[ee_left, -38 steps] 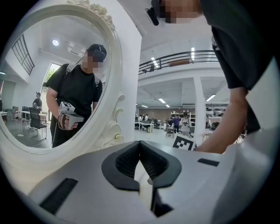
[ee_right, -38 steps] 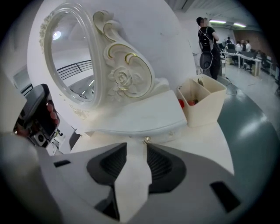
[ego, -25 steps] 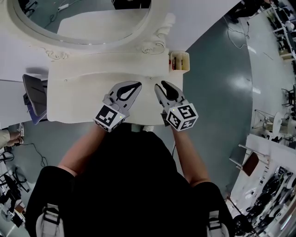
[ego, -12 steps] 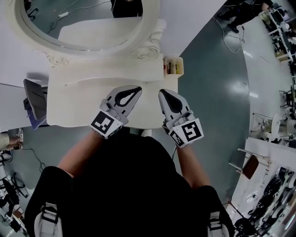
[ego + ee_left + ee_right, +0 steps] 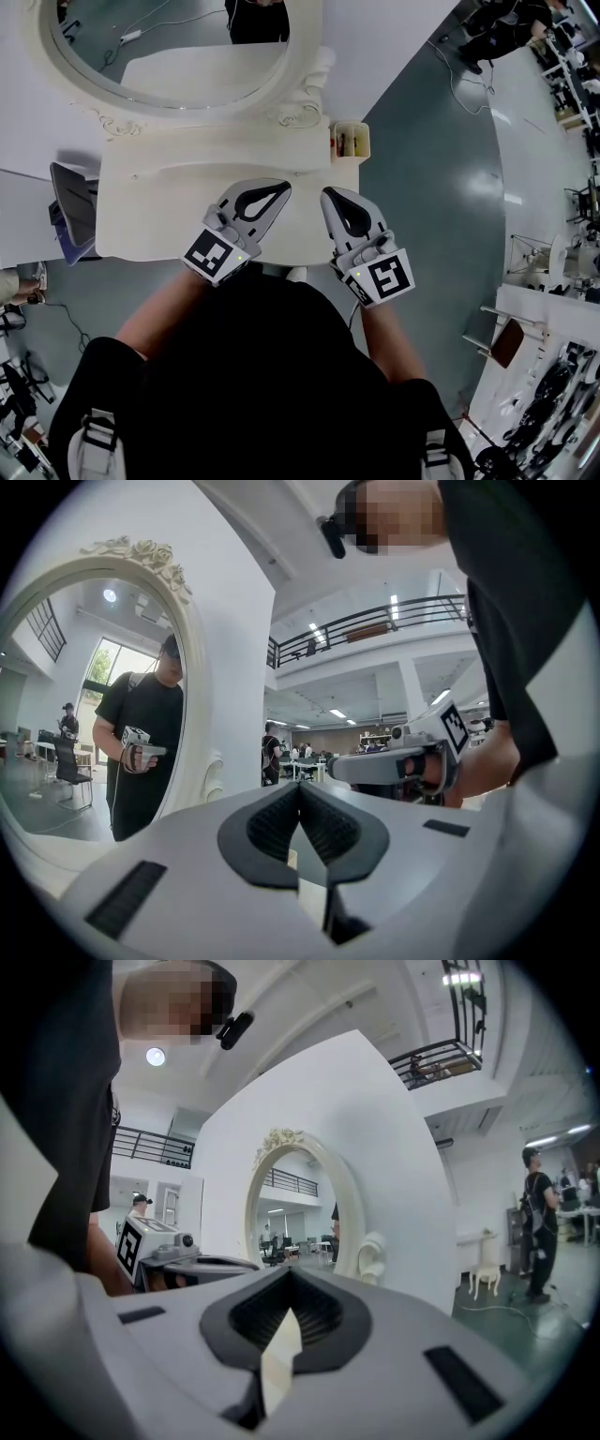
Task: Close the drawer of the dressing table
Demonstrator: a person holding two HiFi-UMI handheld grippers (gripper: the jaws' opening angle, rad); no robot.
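Left gripper [image 5: 279, 189] and right gripper [image 5: 330, 195] are both clenched with nothing between the jaws, side by side above the dressing table [image 5: 150, 220] at frame centre. The drawer is not visible: its front would sit under the table's near edge, hidden by the person's torso. Nothing juts out there, so I judge it shut or nearly so. To do this well, press squarely on the front, evenly on both sides, then check it is flush. A small open box [image 5: 349, 141] at the tabletop's upper-right corner holds thin items, too small to identify.

Mirror frame [image 5: 309, 84] walls the tabletop [image 5: 159, 211] behind, box [image 5: 349, 141] at right.
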